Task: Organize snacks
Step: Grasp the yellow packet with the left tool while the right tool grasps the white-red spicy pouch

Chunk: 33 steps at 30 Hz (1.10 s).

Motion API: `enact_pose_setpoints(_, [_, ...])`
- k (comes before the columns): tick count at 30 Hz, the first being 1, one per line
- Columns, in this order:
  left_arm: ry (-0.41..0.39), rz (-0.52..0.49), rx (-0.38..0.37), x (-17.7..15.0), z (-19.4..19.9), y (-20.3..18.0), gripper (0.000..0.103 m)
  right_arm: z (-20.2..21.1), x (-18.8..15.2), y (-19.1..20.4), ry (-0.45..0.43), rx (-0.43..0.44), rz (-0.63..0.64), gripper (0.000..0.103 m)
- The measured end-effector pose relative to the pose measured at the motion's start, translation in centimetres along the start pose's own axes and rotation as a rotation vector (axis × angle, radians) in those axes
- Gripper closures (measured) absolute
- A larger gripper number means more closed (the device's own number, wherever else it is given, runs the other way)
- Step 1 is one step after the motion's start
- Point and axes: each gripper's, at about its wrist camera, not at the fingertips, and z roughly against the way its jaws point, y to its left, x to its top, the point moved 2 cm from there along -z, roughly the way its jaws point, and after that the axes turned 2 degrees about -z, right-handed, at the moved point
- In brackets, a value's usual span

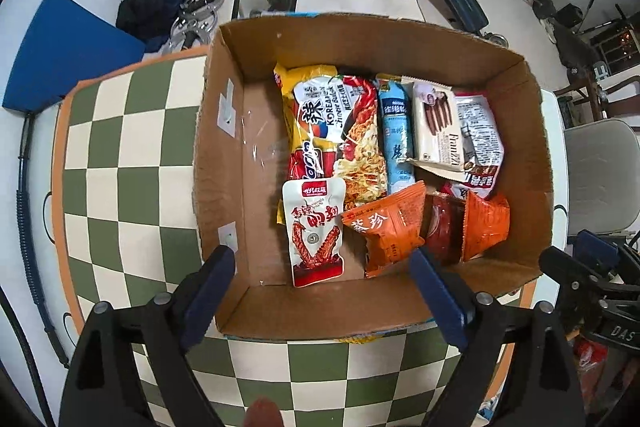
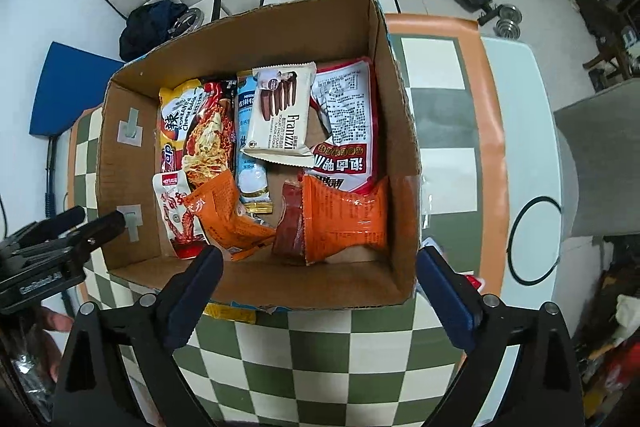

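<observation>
- Open brown cardboard box on the green-and-cream checkered tabletop holds assorted snack packets.
- Left gripper fingers apart, empty, at its near edge.
- Right gripper likewise.

Left gripper, right gripper: black angular frames, silver round screws, dark-blue padded jaws; white lettering on side.
</observation>
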Motion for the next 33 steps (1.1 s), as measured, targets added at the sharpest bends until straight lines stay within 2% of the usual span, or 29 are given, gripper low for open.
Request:
enact_pose_setpoints(2, [-0.015, -0.005, 0.005, -0.2, 0.5, -0.3, 0.002, 0.3, -0.1, 0.2, -0.011, -0.01, 0.006, 0.003])
enact_pose_setpoints(14, [-0.145, 0.005, 0.048, -2.4, 4.4, -1.2, 0.002, 3.9, -2.0, 1.1, -0.121, -0.031, 0.037, 0.003])
enact_pose_setpoints(25, [-0.259, -0.01, 0.068, -5.5, 8.2, -2.2, 0.002, 6.7, -5.8, 1.0, -0.197, -0.037, 0.042, 0.003])
enact_pose_setpoints(33, [-0.319, -0.023, 0.06, -8.3, 10.6, -2.3, 0.002, 8.9, -8.8, 1.2, -0.246, 0.004, 0.029, 0.003])
